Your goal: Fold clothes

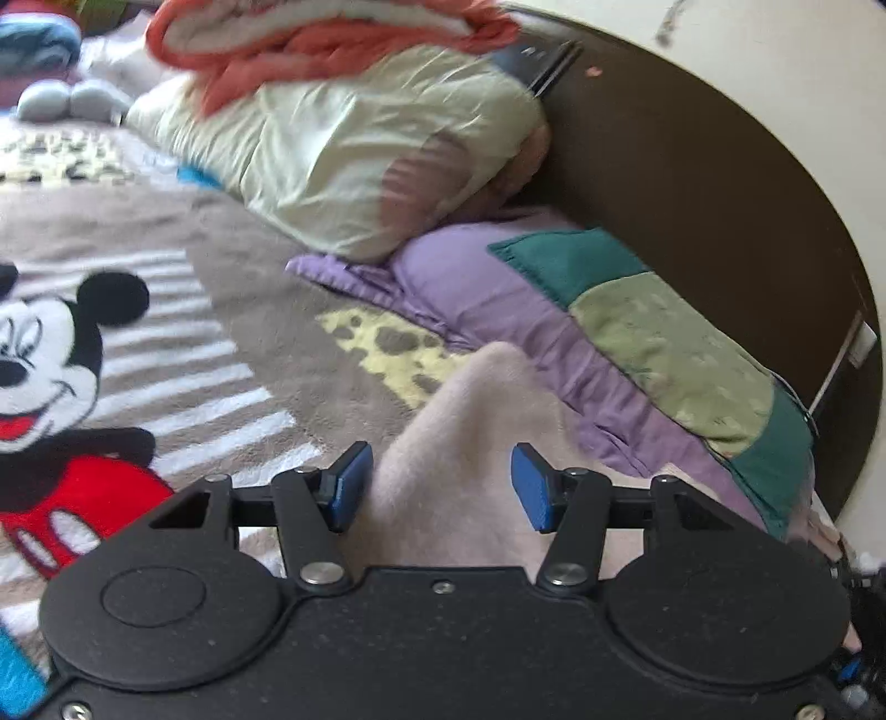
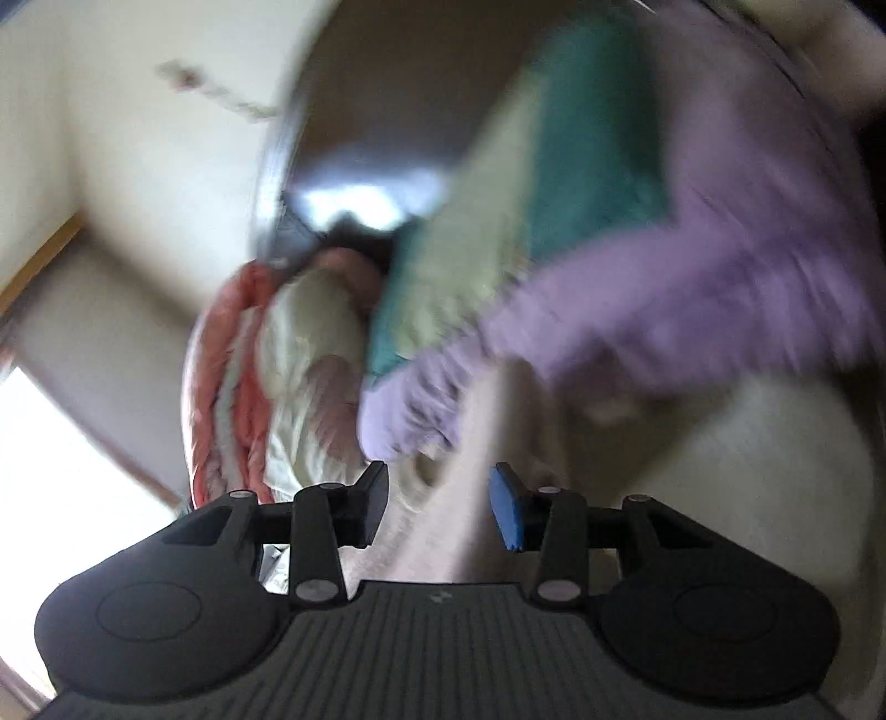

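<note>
Left wrist view: low and close over the cartoon-mouse blanket (image 1: pixel 166 343), facing along the bed toward the dark headboard (image 1: pixel 692 183), steady and fairly sharp.
Right wrist view: tipped steeply, facing up toward wall and headboard (image 2: pixel 387 111), heavy blur.
Nearness: both right up against a pale pink garment (image 1: pixel 476 443) (image 2: pixel 443 526).
Shared: purple pillow (image 1: pixel 487 299) (image 2: pixel 720 249), cream pillow (image 1: pixel 360 149) (image 2: pixel 310 332).

Cartoon-mouse blanket (image 1: pixel 166 343) spread across the left of the frame. Cream pillow (image 1: pixel 354 155) at upper centre, orange quilt (image 1: pixel 310 33) on top. Purple cushion (image 1: pixel 498 310) with green patches right of centre, against the dark headboard (image 1: pixel 692 183).
</note>
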`<state>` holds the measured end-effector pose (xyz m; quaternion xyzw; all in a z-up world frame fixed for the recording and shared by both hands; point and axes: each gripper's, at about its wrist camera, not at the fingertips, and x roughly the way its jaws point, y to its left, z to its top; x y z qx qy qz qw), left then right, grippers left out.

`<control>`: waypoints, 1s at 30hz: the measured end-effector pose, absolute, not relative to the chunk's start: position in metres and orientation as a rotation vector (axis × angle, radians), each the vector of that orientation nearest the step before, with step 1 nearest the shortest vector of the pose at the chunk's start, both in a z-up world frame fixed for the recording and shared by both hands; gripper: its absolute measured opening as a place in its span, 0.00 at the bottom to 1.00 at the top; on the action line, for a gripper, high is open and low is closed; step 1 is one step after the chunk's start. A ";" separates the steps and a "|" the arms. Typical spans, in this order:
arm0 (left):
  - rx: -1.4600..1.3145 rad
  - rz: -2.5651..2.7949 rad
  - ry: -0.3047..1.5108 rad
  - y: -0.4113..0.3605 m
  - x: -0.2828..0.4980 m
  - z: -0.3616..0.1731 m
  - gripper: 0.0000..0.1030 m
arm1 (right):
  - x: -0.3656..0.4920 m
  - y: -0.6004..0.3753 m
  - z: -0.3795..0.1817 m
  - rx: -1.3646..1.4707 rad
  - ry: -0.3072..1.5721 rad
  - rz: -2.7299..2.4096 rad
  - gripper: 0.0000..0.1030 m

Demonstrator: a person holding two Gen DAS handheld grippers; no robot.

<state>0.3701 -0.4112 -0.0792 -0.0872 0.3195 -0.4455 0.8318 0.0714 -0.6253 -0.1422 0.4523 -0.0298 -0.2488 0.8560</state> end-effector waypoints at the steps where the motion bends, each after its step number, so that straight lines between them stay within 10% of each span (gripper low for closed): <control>1: -0.184 -0.939 0.662 -0.408 0.365 -0.077 0.52 | 0.076 -0.622 -0.140 0.923 -0.052 -0.507 0.41; 10: -0.244 -0.900 0.658 -0.370 0.333 -0.055 0.60 | 0.084 -0.602 -0.122 0.816 0.069 -0.445 0.51; 17: -0.175 -0.875 0.714 -0.359 0.285 -0.043 0.94 | 0.076 -0.586 -0.115 0.767 0.138 -0.452 0.64; 20: -0.143 -0.854 0.729 -0.357 0.264 -0.041 0.94 | 0.069 -0.582 -0.113 0.755 0.162 -0.462 0.84; 30: 0.009 -0.729 0.728 -0.355 0.194 -0.037 1.00 | 0.046 -0.568 -0.102 0.719 0.269 -0.488 0.99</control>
